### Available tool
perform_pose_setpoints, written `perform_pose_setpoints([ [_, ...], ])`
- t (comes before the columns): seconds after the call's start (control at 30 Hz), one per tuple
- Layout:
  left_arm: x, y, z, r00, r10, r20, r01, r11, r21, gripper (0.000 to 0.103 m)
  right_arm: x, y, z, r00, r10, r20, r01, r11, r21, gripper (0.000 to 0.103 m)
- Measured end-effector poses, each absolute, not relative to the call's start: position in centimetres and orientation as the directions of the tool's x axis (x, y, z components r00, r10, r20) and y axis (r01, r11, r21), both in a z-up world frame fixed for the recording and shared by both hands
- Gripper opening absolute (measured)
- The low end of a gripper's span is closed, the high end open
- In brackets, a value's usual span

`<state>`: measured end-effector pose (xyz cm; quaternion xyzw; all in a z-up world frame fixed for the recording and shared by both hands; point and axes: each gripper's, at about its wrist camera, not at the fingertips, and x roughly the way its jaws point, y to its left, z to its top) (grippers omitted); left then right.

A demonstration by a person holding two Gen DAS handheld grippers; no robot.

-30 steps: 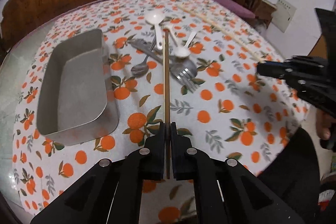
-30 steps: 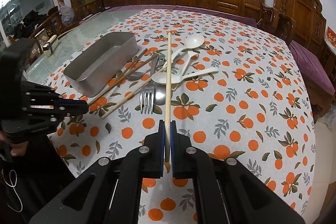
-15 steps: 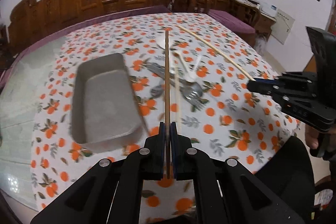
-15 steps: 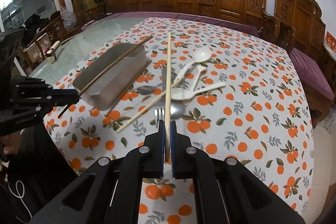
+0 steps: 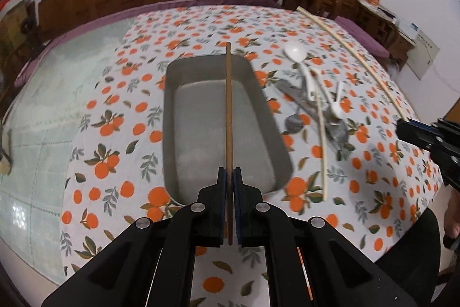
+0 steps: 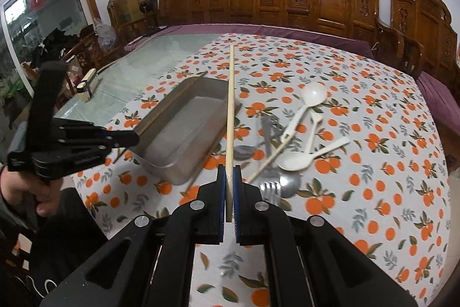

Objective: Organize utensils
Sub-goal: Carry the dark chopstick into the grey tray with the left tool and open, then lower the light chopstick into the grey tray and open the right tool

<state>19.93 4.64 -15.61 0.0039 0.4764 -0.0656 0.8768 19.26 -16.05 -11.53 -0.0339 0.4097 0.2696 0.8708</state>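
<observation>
The left gripper (image 5: pixel 229 186) is pinched tight on a dark brown chopstick (image 5: pixel 228 105). The stick hangs in the air over the grey metal tray (image 5: pixel 172 117), pointing along it. The right gripper (image 6: pixel 229 186) is pinched tight on a pale chopstick (image 6: pixel 231 105), which crosses above the tray's near corner. Both sit over a table with an orange-print cloth (image 6: pixel 373 163). Beside the tray lie white spoons (image 6: pixel 304 117), a metal fork (image 6: pixel 270 187) and one more pale chopstick (image 5: pixel 322 146)
</observation>
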Motion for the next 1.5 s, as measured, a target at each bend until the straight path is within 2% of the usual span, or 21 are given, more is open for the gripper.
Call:
perform_pose_setpoints([
  [0.4, 22.4, 6.0, -16.6, 0.516, -0.113, -0.849, 0.092, 0.993, -0.076, 0.005, 20.3, -12.4, -12.3, 0.476, 0.459, -0.75, -0.51, 0.839, 0.19, 0.006],
  [0.5, 22.3, 6.5, -16.1, 0.529, -0.112, -0.841, 0.089, 0.993, -0.076, 0.013, 20.5, -11.4, -12.4, 0.465, 0.464, -0.754, -0.516, 0.834, 0.195, 0.006],
  [0.67, 21.2, 8.2, -14.3, 0.559, -0.099, -0.823, 0.084, 0.995, -0.063, 0.015, 21.1, -9.4, -12.7, 0.447, 0.474, -0.759, -0.529, 0.824, 0.203, 0.006],
  [0.87, 19.4, 10.8, -11.9, 0.608, -0.06, -0.791, 0.067, 0.997, -0.024, 0.022, 22.5, -7.2, -13.5, 0.414, 0.48, -0.773, -0.52, 0.822, 0.232, 0.006],
  [0.93, 18.7, 11.5, -11.4, 0.627, -0.043, -0.777, 0.055, 0.998, -0.011, 0.03, 23.0, -6.3, -14.0, 0.404, 0.48, -0.779, -0.513, 0.823, 0.242, 0.006],
  [1.5, 17.7, 13.7, -11.1, 0.654, -0.041, -0.755, 0.032, 0.999, -0.027, 0.031, 25.5, -2.2, -17.4, 0.351, 0.424, -0.835, -0.447, 0.859, 0.249, 0.006],
])
